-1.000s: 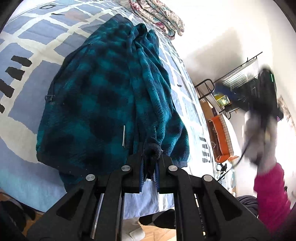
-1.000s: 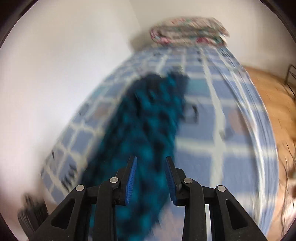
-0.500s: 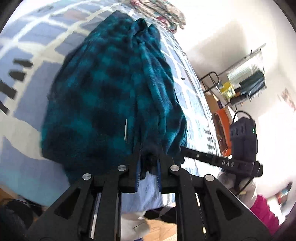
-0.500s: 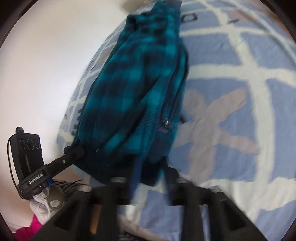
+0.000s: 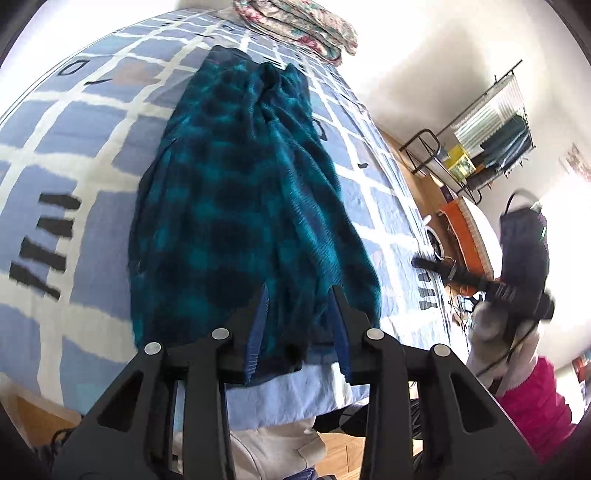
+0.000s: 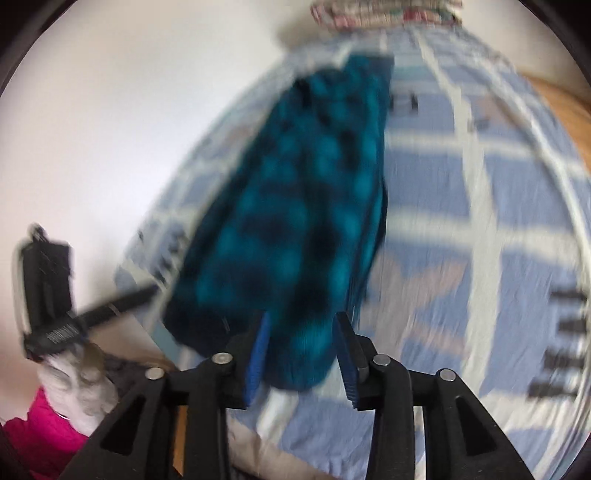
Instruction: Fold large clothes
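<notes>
- Lengthwise on the bed (image 5: 92, 122) lies the teal-and-black plaid fleece garment (image 5: 243, 199), already gathered into a long narrow bundle; its near hem sits at the mattress edge closest to both cameras, its far end points toward the folded floral bedding (image 5: 295, 22) at the head.
- Left gripper (image 5: 298, 325): jaws spread apart, nothing between the blue pads, hovering just over the near hem. No cloth pinched.
- Right gripper (image 6: 302, 350): jaws likewise parted and empty, poised at the hem's other corner. Right view is motion-blurred, so whether the tips touch the fabric cannot be told.
- Judgement: lengthwise fold looks done; a crosswise fold, near hem carried up toward the far end, seems the step in hand.
- To do it well: take each hem corner deep enough to catch all stacked layers, since thick fleece tends to shed the lower ones. Close both claws at matching points, lift together, travel level so the bundle doesn't twist.
- Risk: the hem lies at the bed's edge; a shallow pinch could drag the pile off the bed.
- Surroundings: checked blue-and-white bedspread (image 6: 461, 229), a metal rack (image 5: 491, 122) beyond the bed.
</notes>
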`<action>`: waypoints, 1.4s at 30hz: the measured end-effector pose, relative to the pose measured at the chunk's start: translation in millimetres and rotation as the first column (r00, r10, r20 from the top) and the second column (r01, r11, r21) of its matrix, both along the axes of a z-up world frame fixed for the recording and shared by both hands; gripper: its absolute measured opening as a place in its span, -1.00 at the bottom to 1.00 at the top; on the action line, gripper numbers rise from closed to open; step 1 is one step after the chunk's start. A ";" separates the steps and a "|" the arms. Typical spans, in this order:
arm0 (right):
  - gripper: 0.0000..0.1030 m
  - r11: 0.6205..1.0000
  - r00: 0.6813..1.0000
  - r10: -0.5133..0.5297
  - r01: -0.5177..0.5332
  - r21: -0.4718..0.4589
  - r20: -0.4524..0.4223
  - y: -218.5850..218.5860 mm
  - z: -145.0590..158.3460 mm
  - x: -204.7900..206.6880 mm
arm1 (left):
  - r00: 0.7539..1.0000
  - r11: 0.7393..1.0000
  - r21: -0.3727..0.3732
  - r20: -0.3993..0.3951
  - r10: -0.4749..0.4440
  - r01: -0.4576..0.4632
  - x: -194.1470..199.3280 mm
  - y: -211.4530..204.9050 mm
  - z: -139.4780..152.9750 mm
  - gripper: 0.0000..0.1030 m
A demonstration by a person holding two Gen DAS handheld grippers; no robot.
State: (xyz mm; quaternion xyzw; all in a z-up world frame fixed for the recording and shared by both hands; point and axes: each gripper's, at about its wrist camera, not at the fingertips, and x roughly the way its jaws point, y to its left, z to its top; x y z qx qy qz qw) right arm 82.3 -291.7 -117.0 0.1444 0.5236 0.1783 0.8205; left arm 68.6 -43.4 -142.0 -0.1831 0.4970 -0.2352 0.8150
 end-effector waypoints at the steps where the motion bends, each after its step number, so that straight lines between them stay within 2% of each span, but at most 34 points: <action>1: 0.03 1.000 1.000 -0.022 0.022 -0.001 0.023 -5.1 5.5 7.3 | 1.000 1.000 -0.003 -0.007 -0.009 0.009 4.7 -4.2 -0.3 -0.22; 2: 0.03 0.999 0.998 -0.050 0.050 -0.006 0.041 -11.3 10.3 18.8 | 1.000 1.000 -0.005 -0.014 -0.017 0.017 8.0 -7.6 -1.6 -0.11; 3: 0.03 0.997 0.996 -0.076 0.076 -0.003 0.052 -18.3 13.8 32.0 | 0.999 1.000 -0.007 -0.023 -0.026 0.025 11.3 -12.4 -3.6 -0.09; 6: 0.03 0.992 0.990 -0.122 0.121 0.021 0.066 -37.1 18.6 64.9 | 0.997 0.998 -0.004 -0.048 -0.056 0.056 19.8 -26.3 -13.5 -0.09; 9: 0.06 0.987 0.984 -0.158 0.159 -0.001 0.079 -47.0 14.6 109.9 | 0.993 0.998 -0.024 -0.095 -0.066 0.064 25.3 -32.9 -28.0 -0.09; 10: 0.11 0.985 0.983 -0.170 0.170 0.009 0.071 -52.9 10.3 127.9 | 0.991 0.997 -0.030 -0.111 -0.071 0.069 27.2 -34.7 -33.3 -0.09; 11: 0.25 0.983 0.981 -0.184 0.183 0.030 0.060 -58.0 4.1 146.2 | 0.990 0.997 -0.032 -0.121 -0.076 0.072 28.4 -36.4 -37.0 -0.09; 13: 0.32 0.975 0.975 -0.219 0.216 0.046 0.047 -67.3 -6.9 174.9 | 0.987 0.996 -0.026 -0.136 -0.084 0.081 33.3 -40.1 -45.0 -0.09; 15: 0.32 0.966 0.968 -0.250 0.247 0.070 0.031 -73.6 -21.2 207.9 | 0.986 0.997 -0.033 -0.146 -0.077 0.073 38.5 -40.0 -51.1 -0.16; 17: 0.32 0.958 0.963 -0.269 0.267 0.104 0.005 -77.1 -38.7 236.9 | 0.982 0.996 -0.054 -0.172 -0.077 0.069 45.5 -37.9 -59.6 -0.52; 19: 0.32 0.949 0.958 -0.286 0.286 0.134 -0.019 -78.5 -56.3 265.3 | 0.978 0.995 -0.070 -0.191 -0.082 0.070 50.1 -34.8 -65.1 -0.69; 24: 0.32 0.948 0.957 -0.285 0.290 0.129 -0.053 -66.5 -97.8 330.6 | 0.971 0.989 -0.093 -0.200 -0.131 0.114 57.2 -35.1 -72.2 -0.75; 27: 0.32 0.947 0.958 -0.281 0.287 0.146 -0.065 -60.5 -113.6 352.7 | 0.970 0.987 -0.090 -0.195 -0.148 0.132 60.0 -37.0 -72.0 -0.77; 30: 0.17 0.942 0.963 -0.257 0.269 0.202 -0.083 -56.8 -126.0 368.0 | 0.967 0.986 -0.095 -0.200 -0.156 0.139 62.8 -38.9 -73.6 -0.79; 31: -0.06 0.939 0.964 -0.251 0.265 0.220 -0.088 -56.9 -128.7 371.6 | 0.967 0.985 -0.099 -0.201 -0.157 0.140 63.5 -40.0 -73.7 -0.80; 32: -0.47 0.940 0.966 -0.245 0.259 0.224 -0.086 -55.5 -129.6 373.8 | 0.967 0.985 -0.101 -0.201 -0.159 0.141 64.3 -42.2 -73.1 -0.82; 33: -0.65 0.946 0.969 -0.236 0.248 0.210 -0.077 -53.3 -127.9 374.9 | 0.967 0.985 -0.104 -0.201 -0.159 0.141 64.0 -41.3 -72.0 -0.83; 34: -0.73 0.955 0.972 -0.228 0.236 0.177 -0.062 -50.7 -123.6 376.6 | 0.966 0.983 -0.126 -0.204 -0.156 0.133 63.9 -39.1 -69.8 -0.84; 36: -0.78 0.977 0.978 -0.207 0.206 0.055 0.006 -40.7 -101.3 374.4 | 0.967 0.973 -0.206 -0.210 -0.145 0.101 65.3 -33.0 -65.0 -0.85; 37: -0.79 0.979 0.978 -0.204 0.204 0.015 0.035 -38.7 -93.2 374.4 | 0.971 0.975 -0.204 -0.200 -0.128 0.087 66.7 -29.8 -62.1 -0.85; 39: -0.80 0.973 0.972 -0.212 0.219 -0.067 0.098 -33.2 -79.2 376.3 | 0.979 0.990 -0.117 -0.177 -0.102 0.082 68.1 -27.5 -63.2 -0.85; 40: -0.79 0.973 0.974 -0.204 0.213 -0.092 0.093 -28.7 -83.2 379.7 | 0.976 0.993 -0.093 -0.197 -0.094 0.077 69.6 -26.6 -70.0 -0.85; 42: -0.73 0.969 0.986 -0.161 0.165 -0.182 0.036 -13.2 -101.0 388.9 | 0.963 0.991 -0.128 -0.256 -0.083 0.051 72.1 -22.3 -85.4 -0.85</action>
